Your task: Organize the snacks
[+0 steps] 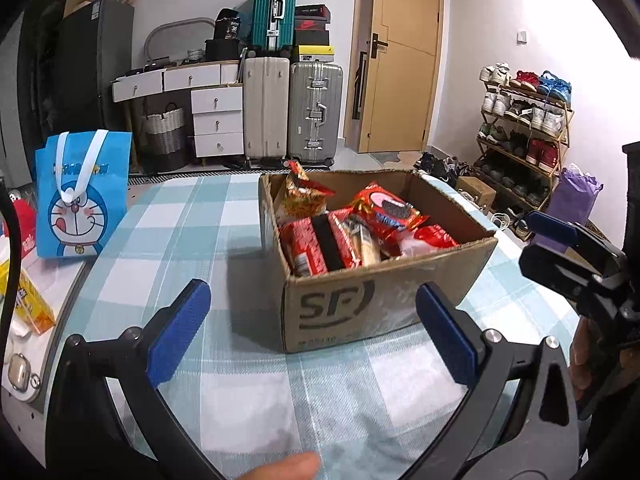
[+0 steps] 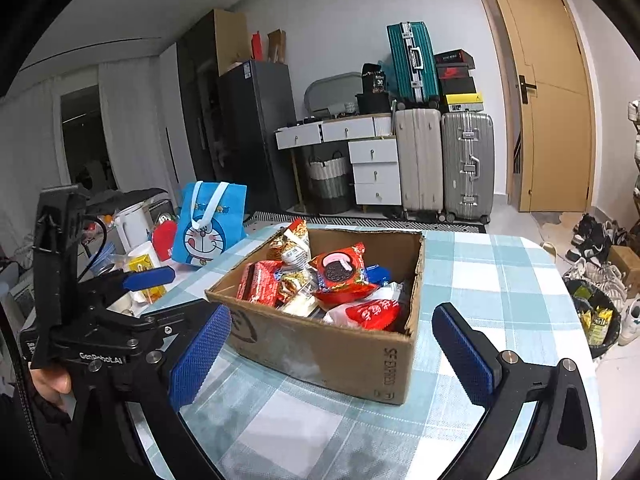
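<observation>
Snack-filled cardboard box (image 1: 384,300) ahead of both grippers, left gripper (image 1: 312,336) and right gripper (image 2: 332,356) fingers spread, empty

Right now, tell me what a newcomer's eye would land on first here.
The open SF cardboard box at the table's middle, crammed with red snack packets like the Oreo pack. Next, the blue Doraemon bag standing upright at the table's left edge. Both grippers, left and right, hang open before the box.
</observation>
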{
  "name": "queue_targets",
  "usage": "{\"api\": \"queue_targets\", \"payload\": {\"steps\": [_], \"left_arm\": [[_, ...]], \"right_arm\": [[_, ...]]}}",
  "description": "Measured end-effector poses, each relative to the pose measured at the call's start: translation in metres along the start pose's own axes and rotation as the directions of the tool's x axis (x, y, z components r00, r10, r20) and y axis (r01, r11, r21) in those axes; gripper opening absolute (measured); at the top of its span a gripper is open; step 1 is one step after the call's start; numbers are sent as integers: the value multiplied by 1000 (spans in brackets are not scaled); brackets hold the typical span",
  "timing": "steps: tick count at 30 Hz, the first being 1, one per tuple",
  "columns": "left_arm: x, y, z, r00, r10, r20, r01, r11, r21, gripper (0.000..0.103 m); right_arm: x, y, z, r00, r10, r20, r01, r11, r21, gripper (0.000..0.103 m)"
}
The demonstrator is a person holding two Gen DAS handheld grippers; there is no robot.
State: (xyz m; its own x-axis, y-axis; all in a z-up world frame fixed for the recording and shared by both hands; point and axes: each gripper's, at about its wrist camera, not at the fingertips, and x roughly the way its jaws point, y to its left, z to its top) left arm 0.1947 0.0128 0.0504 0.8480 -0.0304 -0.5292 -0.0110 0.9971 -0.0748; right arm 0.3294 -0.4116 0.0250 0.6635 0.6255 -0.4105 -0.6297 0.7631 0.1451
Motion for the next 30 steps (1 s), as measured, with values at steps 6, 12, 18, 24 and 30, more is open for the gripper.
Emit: {"api": "queue_targets", "payload": {"steps": [6,12,18,24,30], "left_arm": [[-2,-3,-8,999,16,45,-17,1000,20,103],[-3,-6,-16,996,0,90,-1,1000,16,103],[1,-8,-22,995,17,103,-20,1000,24,103],[1,-7,-26,991,14,134,-16,1000,15,103],[0,-10,-30,989,18,147,-23,999,34,103]], "right_arm": [[-3,5,-14,1000,-14,24,14,1000,-14,103],[-4,2,-23,997,-32,69,33,999,-9,103],[3,-2,-33,996,-58,65,58,998,-4,103],[3,-2,-38,995,-63,79,64,998,-13,103],[4,-1,-41,994,-59,89,61,998,-20,103]]}}
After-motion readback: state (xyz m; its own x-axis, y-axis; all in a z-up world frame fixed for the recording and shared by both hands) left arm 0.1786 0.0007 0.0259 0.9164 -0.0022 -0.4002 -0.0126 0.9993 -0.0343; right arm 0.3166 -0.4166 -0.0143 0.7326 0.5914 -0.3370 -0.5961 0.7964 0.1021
